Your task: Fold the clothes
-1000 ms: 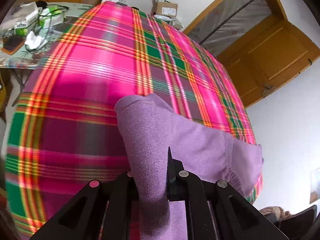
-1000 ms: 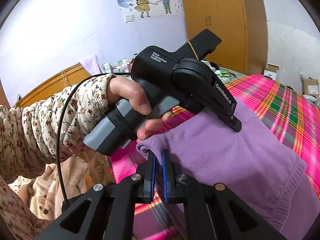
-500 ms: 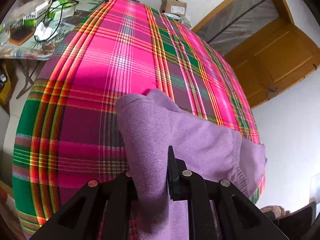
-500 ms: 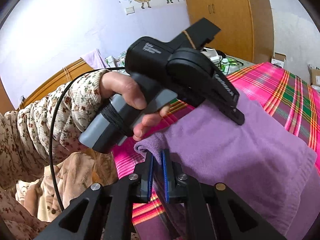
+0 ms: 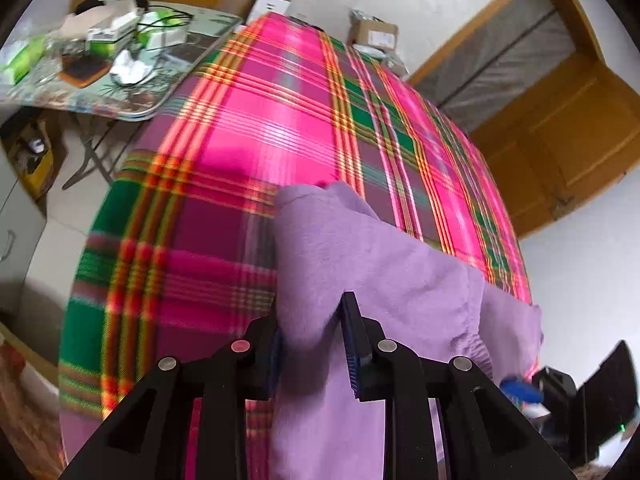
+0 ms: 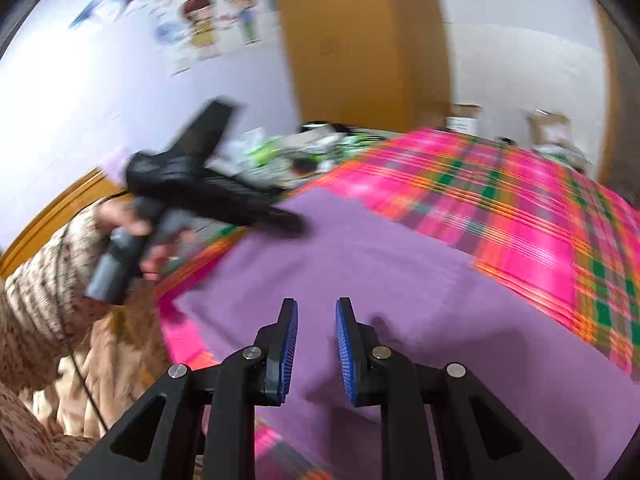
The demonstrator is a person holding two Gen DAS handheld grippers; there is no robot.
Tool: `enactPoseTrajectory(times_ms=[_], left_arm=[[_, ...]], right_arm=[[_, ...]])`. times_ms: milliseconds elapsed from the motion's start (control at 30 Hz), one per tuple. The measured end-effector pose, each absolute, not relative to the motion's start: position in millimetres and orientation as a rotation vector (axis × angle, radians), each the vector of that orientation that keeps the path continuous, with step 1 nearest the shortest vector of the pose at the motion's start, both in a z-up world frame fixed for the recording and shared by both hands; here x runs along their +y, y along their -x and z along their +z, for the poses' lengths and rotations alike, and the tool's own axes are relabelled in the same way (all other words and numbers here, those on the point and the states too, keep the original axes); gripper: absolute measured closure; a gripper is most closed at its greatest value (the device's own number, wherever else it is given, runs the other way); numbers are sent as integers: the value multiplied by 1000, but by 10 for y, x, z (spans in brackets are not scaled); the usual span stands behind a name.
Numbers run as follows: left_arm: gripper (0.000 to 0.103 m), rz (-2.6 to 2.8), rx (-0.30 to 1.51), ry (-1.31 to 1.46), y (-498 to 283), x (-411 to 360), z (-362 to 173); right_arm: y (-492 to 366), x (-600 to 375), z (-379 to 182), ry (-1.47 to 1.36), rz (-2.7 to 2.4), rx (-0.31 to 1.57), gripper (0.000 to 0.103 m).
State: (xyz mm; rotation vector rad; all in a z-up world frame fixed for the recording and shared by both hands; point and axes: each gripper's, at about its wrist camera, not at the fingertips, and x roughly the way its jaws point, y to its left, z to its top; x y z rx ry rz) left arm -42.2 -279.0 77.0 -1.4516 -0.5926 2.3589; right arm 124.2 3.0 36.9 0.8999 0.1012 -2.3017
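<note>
I saw the purple garment (image 6: 380, 280) lying flat at the plaid bed's (image 5: 248, 148) near edge, open bedspread beyond. My right gripper (image 6: 316, 340) had just been opening, empty above it; my left gripper (image 5: 310, 344), also just opening, angled downward, loosely straddling a fold.

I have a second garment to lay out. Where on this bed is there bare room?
The plaid blanket is bare beyond the purple garment, up to the boxes at its far end, and along its left edge. The side table is crowded.
</note>
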Motion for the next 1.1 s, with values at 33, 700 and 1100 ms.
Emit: enactPoseTrajectory(times_ms=[33,700,1100], left_arm=[[78,2374,-599,1452,395,-2809,790],[78,2473,-569,1254,91,-2206,1289],[78,2580,-635,1313,12,-2548,1201]], right_arm=[[-1224,213,359,-915,-2354,95,83],[-1492,2344,-45,-1199,-2950,-103,83],[-1790,3081,-49,-1260,-3176,-129,83]])
